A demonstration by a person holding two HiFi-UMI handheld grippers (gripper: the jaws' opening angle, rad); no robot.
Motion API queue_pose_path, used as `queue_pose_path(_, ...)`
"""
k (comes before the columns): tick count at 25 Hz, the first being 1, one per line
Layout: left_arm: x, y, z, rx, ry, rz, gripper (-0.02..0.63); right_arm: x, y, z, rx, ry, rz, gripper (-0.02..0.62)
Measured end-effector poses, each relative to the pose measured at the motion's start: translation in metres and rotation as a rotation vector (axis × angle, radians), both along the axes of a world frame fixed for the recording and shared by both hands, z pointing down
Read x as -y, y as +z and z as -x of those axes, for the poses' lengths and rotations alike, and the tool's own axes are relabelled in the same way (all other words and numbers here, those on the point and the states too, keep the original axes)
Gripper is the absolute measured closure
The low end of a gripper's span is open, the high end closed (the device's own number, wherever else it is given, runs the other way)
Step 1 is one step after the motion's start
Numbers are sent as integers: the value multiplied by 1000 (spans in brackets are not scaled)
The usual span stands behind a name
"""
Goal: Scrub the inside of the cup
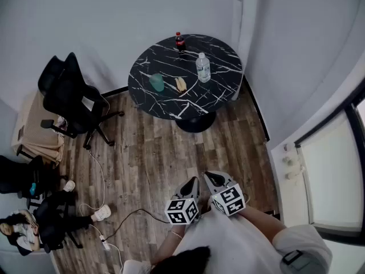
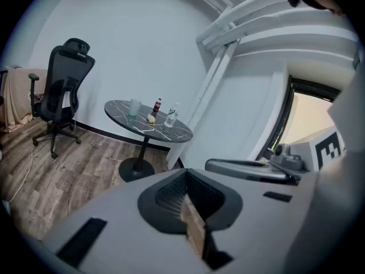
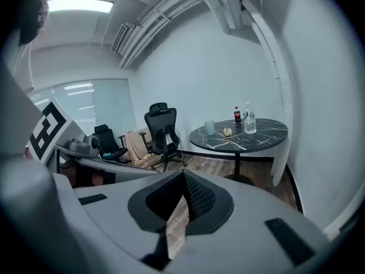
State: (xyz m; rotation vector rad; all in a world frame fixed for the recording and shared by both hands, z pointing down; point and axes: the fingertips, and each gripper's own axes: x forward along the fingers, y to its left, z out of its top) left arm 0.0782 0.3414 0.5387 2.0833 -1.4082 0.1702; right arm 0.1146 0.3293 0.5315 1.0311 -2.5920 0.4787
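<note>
A pale green cup (image 1: 157,82) stands on the round black marble table (image 1: 165,104) across the room, with a yellow scrubber (image 1: 181,84) lying beside it. In the left gripper view the cup (image 2: 134,107) and scrubber (image 2: 151,118) are small and distant; the right gripper view shows the cup (image 3: 210,127) and scrubber (image 3: 227,132) too. My left gripper (image 1: 193,181) and right gripper (image 1: 209,177) are held side by side close to my body, far from the table. Both are shut with nothing between the jaws, as seen on the left gripper (image 2: 185,194) and right gripper (image 3: 182,201).
A water bottle (image 1: 203,67) and a cola bottle (image 1: 179,41) share the table. A black office chair (image 1: 71,99) stands left of it. Cables (image 1: 100,176) trail over the wood floor, and a seated person (image 1: 34,224) is at the lower left. A window (image 1: 336,170) lines the right wall.
</note>
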Motion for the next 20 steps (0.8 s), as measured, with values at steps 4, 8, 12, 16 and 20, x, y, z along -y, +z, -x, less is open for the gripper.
queue_pose_path(4, 0, 1, 2, 18, 13, 7, 598, -2, 0, 7, -14, -12, -6, 561)
queue_pose_path(8, 2, 4, 9, 2, -34, 20, 598, 0, 3, 6, -21, -17, -2, 561)
queue_pose_path(12, 1, 7, 6, 7, -40, 25, 598, 2, 1, 1, 31, -13, -3, 561)
queue_pose_path(16, 6, 7, 6, 17, -48, 23, 597, 10, 5, -3, 29, -1, 0, 560)
queue_pose_path(20, 9, 10, 6, 11, -57, 50, 598, 17, 7, -10, 32, 33, 21, 560)
